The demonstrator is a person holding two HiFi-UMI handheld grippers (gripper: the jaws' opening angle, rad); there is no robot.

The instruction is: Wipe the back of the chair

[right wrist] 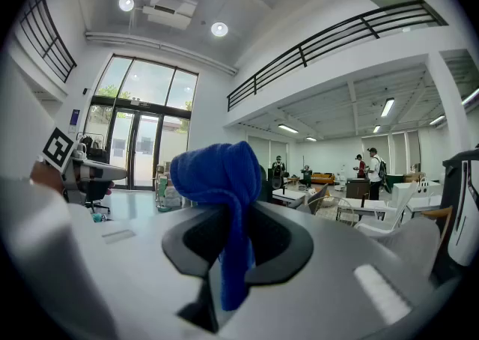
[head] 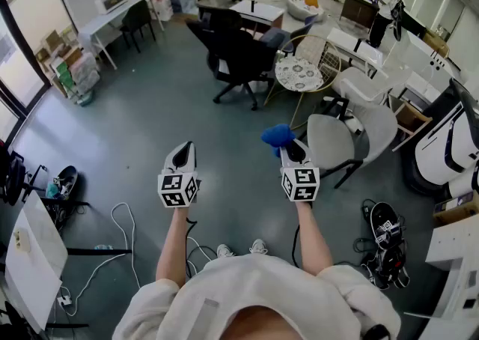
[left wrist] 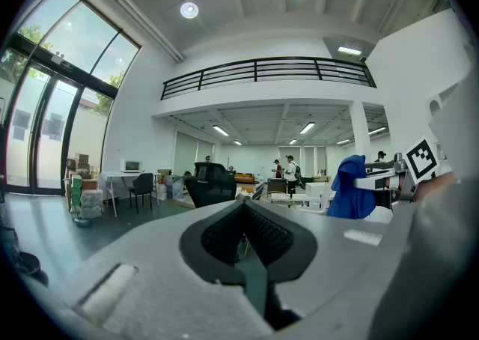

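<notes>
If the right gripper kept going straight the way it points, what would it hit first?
Probably the black office chair, past the blue cloth in the right gripper; only floor before it, depth uncertain.

Blue cloth bunched up, grey chair close by.
Blue cloth (right wrist: 217, 181) is clamped between the right gripper (head: 289, 150) jaws, wad bulging above, tail hanging below. Light-grey shell chair (head: 333, 140) on dark legs stands upright, near the cloth's right.

Open-plan office or lab hall: desks (head: 258, 10), office chairs (head: 238, 58), mezzanine railing (left wrist: 262, 73), tall glazed entrance (right wrist: 138, 140).
</notes>
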